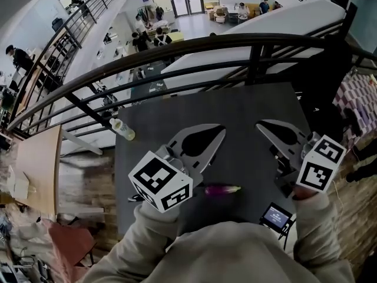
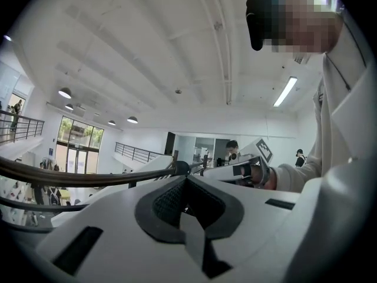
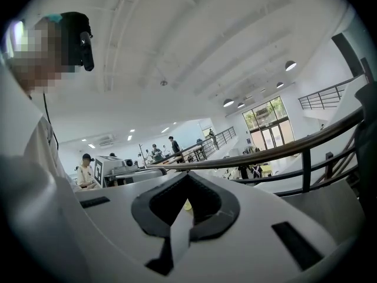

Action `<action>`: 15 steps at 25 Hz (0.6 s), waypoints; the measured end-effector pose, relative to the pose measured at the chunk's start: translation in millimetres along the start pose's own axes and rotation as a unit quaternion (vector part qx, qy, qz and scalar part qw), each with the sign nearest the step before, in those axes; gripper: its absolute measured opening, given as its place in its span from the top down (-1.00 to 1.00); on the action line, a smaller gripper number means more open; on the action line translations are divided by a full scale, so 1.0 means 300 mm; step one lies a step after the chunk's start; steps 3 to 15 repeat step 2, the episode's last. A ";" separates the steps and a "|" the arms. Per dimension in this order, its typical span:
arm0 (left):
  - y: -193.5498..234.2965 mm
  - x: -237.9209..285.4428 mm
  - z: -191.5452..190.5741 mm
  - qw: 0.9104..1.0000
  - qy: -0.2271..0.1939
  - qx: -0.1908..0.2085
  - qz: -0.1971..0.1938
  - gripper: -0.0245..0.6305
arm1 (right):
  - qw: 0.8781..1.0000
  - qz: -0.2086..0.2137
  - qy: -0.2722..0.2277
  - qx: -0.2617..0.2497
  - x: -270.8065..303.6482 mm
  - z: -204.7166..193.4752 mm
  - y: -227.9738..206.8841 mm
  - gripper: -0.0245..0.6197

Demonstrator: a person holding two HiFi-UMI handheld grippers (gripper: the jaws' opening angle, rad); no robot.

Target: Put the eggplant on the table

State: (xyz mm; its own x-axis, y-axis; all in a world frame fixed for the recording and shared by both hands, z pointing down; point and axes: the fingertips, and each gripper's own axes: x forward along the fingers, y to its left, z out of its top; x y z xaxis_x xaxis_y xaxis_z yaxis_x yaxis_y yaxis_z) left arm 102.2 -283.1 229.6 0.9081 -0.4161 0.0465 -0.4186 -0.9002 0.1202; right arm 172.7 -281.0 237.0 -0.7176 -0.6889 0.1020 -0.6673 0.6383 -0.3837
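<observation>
A small purple eggplant (image 1: 222, 188) lies on the dark grey table (image 1: 247, 105), near its front edge. Both grippers are held level above the table, and the eggplant lies below and between them, apart from both. My left gripper (image 1: 221, 129) is shut, its jaws meeting at the tips with nothing between them (image 2: 187, 178). Nothing is in my right gripper (image 1: 260, 124) either, and its jaws are also shut (image 3: 187, 177). Each gripper shows in the other's view, the right gripper (image 2: 247, 170) and the left gripper (image 3: 118, 171).
A pale bottle (image 1: 122, 130) lies at the table's far left corner. A small device with a lit screen (image 1: 275, 216) sits at the front right corner. A black railing (image 1: 177, 52) runs just beyond the table's far edge, with a hall and people below.
</observation>
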 end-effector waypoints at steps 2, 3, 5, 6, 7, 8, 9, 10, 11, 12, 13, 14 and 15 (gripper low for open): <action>-0.013 0.011 0.004 1.000 -0.001 0.001 -0.001 0.93 | 1.000 -0.001 -0.001 -0.001 -0.016 0.001 -0.001 0.88; -0.013 0.011 0.004 1.000 -0.001 0.001 -0.001 0.93 | 1.000 -0.001 -0.001 -0.001 -0.016 0.001 -0.001 0.88; -0.013 0.011 0.004 1.000 -0.001 0.001 -0.001 0.93 | 1.000 -0.001 -0.001 -0.001 -0.016 0.001 -0.001 0.88; -0.013 0.011 0.004 1.000 -0.001 0.001 -0.001 0.93 | 1.000 -0.001 -0.001 -0.001 -0.016 0.001 -0.001 0.88; -0.013 0.011 0.004 1.000 -0.001 0.001 -0.001 0.93 | 1.000 -0.001 -0.001 -0.001 -0.016 0.001 -0.001 0.88; -0.013 0.011 0.004 1.000 -0.001 0.001 -0.001 0.93 | 1.000 -0.001 -0.001 -0.001 -0.016 0.001 -0.001 0.88; -0.013 0.011 0.004 1.000 -0.001 0.001 -0.001 0.93 | 1.000 -0.001 -0.001 -0.001 -0.016 0.001 -0.001 0.88; -0.013 0.011 0.004 1.000 -0.001 0.001 -0.001 0.93 | 1.000 -0.001 -0.001 -0.001 -0.016 0.001 -0.001 0.88; -0.013 0.011 0.004 1.000 -0.001 0.001 -0.001 0.93 | 1.000 -0.001 -0.001 -0.001 -0.016 0.001 -0.001 0.88; -0.013 0.011 0.004 1.000 -0.001 0.001 -0.001 0.93 | 1.000 -0.001 -0.001 -0.001 -0.016 0.001 -0.001 0.88; -0.013 0.011 0.004 1.000 -0.001 0.001 -0.001 0.93 | 1.000 -0.001 -0.001 -0.001 -0.016 0.001 -0.001 0.88; -0.013 0.011 0.004 1.000 -0.001 0.001 -0.001 0.93 | 1.000 -0.001 -0.001 -0.001 -0.016 0.001 -0.001 0.88; -0.013 0.011 0.004 1.000 -0.001 0.001 -0.001 0.93 | 1.000 -0.001 -0.001 -0.001 -0.016 0.001 -0.001 0.88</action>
